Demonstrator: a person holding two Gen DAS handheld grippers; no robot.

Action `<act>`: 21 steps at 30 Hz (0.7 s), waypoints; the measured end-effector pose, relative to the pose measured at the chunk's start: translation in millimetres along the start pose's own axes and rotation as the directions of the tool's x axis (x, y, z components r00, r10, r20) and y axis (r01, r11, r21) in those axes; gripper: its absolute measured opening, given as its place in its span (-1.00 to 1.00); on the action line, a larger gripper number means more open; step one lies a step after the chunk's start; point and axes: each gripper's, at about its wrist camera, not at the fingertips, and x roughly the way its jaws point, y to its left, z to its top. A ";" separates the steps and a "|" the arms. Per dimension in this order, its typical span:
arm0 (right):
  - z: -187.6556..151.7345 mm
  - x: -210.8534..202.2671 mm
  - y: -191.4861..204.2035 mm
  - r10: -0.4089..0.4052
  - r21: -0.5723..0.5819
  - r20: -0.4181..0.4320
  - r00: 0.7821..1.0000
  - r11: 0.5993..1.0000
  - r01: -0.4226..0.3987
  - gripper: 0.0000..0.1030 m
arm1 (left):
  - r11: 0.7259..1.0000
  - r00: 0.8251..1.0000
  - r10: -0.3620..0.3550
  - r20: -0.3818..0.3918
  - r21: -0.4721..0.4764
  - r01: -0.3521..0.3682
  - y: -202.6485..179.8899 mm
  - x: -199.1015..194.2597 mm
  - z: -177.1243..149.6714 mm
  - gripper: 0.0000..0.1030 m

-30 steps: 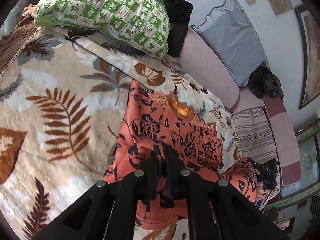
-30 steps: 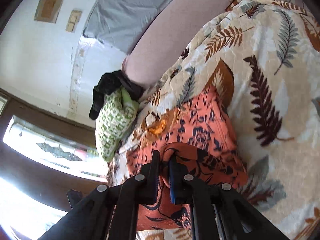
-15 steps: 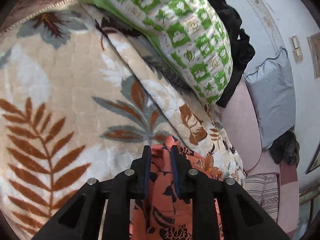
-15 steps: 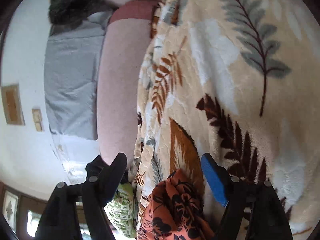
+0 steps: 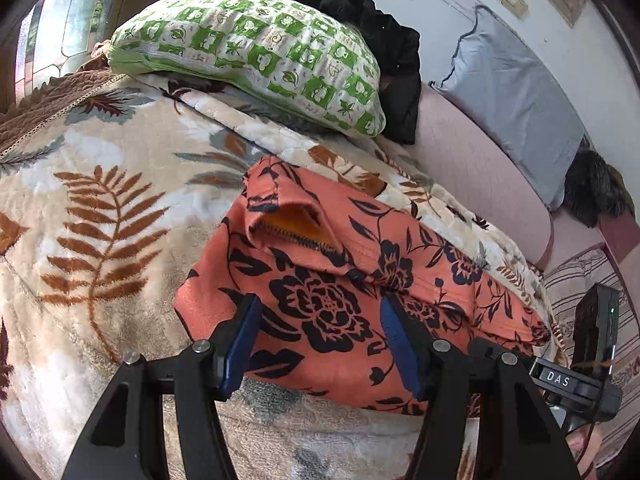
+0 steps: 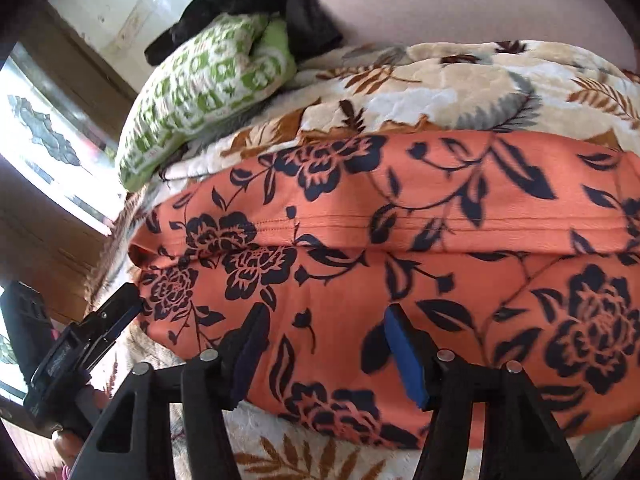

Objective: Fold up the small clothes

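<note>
An orange garment [image 5: 344,264] with a black flower print lies folded on the leaf-print blanket [image 5: 100,220]. A flap near its far left corner gapes and shows a yellow lining. My left gripper [image 5: 318,308] hovers over the garment's near left part. Its jaws are opening and the cloth lies under the gap, untouched by the pads. In the right wrist view the same garment [image 6: 400,240] fills the middle. My right gripper [image 6: 327,314] stands over its near edge with jaws closing and pads clear of the cloth. One left finger [image 6: 120,304] shows at the left.
A green-and-white pillow [image 5: 256,60] lies at the blanket's far side with black clothing [image 5: 384,52] behind it. A pink cushion [image 5: 472,168] and a grey pillow [image 5: 516,92] lie to the right by the wall. A window [image 6: 44,148] is on the left.
Both grippers were shut on the garment's edge a second ago. They carried it over, let go and drew back. The garment now lies folded and both grippers stand open over it.
</note>
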 end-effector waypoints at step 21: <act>25.1 61.4 106.7 -0.015 -0.246 -0.050 0.999 0.969 0.002 -0.29 | 0.945 0.998 0.061 -0.026 -0.321 -0.066 73.5 -2.4 39.0 0.20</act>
